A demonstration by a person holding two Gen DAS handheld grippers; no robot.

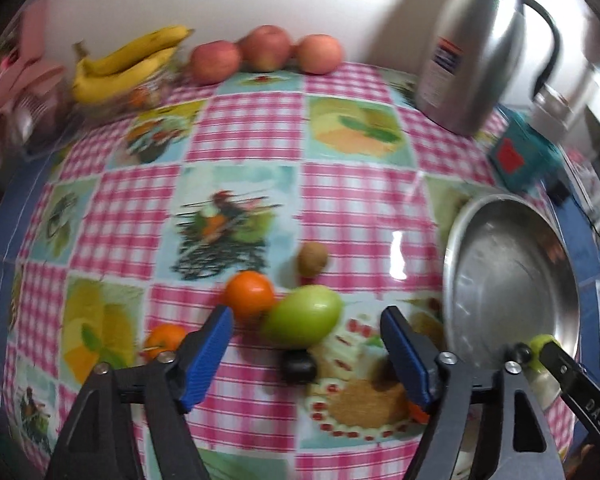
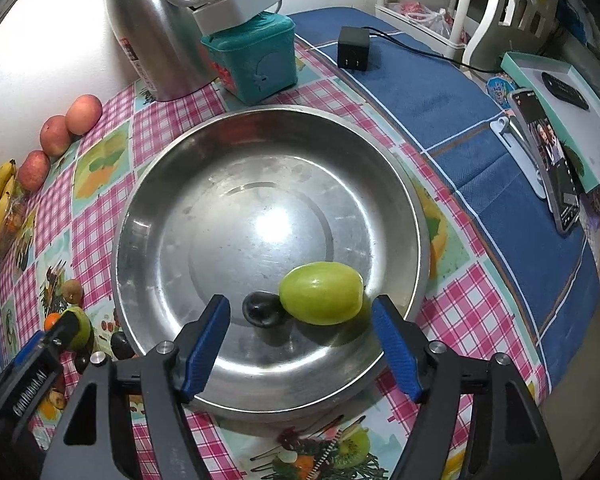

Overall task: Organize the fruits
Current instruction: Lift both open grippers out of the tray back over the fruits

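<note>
left gripper (image 1: 306, 334) spread, nothing pinched. nearest the tips: small dark fruit (image 1: 298, 365), then green mango (image 1: 303, 320) lying betw. the fingers, long axis running across the gap, w/ orange (image 1: 249, 295) touching its left end. kiwi (image 1: 312, 259) beyond, toward table centre. steel bowl (image 2: 148, 184) at table's right edge; right gripper (image 2: 302, 340) spread over its near rim, second green mango (image 2: 321, 293) & dark fruit (image 2: 260, 308) already inside. left hand nearer the loose fruit.

Left gripper (image 1: 306, 338) and right gripper (image 2: 300, 330) angled downward (jaws spread, empty).
</note>
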